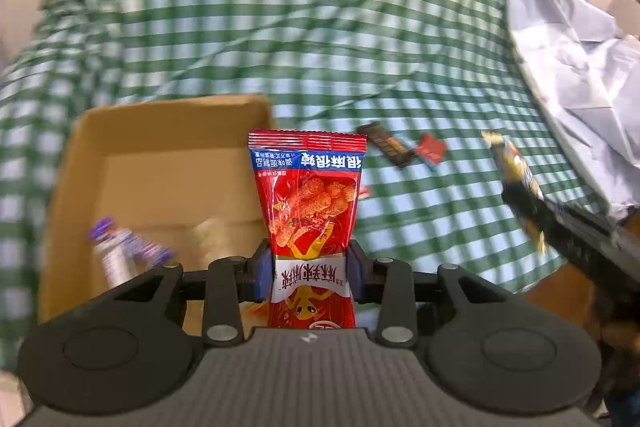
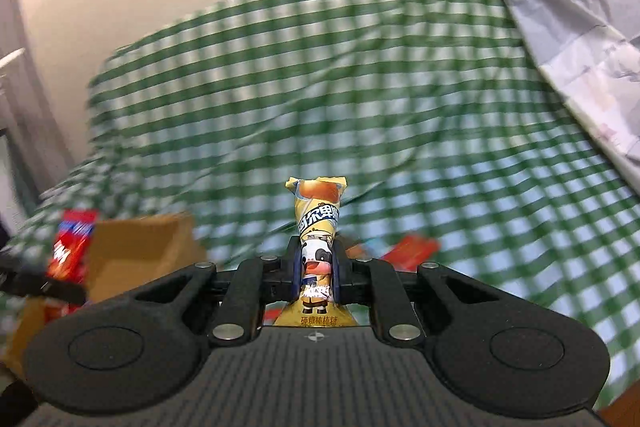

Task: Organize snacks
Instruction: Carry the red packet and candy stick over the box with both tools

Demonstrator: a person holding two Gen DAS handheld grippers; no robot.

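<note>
Snacks, shown from both wrist cameras, left to right. In the left wrist view, a cardboard box (image 1: pixel 160 163) lies open on the green-checked cloth (image 1: pixel 280 27); inside it, blurred, are a purple-and-white packet (image 1: pixel 120 251) and a pale item too smeared to identify. Just right of the box, the left gripper (image 1: pixel 311 267) has its jaws closed partway on a red snack packet (image 1: pixel 308 195), which stands upright between the blue pads with its crimped top edge uppermost. Further right, a dark brown wrapper (image 1: pixel 386 143) and a small red wrapper (image 1: pixel 431 148) lie on the cloth, touching or nearly so. At the far right, the right gripper's fingers enter the frame holding a yellow-and-dark wrapper, in front of a crumpled pale-blue sheet (image 1: pixel 572 67).

In the right wrist view, the red packet and part of the left gripper appear blurred at the left edge, beside the box (image 2: pixel 132 251). At centre, the right gripper (image 2: pixel 317 267) is closed tightly on a yellow lollipop packet (image 2: pixel 318 219) printed with a cartoon cow, held upright. A red wrapper (image 2: pixel 412 251) lies on the cloth just right of the fingers. The pale sheet (image 2: pixel 580 27) covers the upper right corner.
</note>
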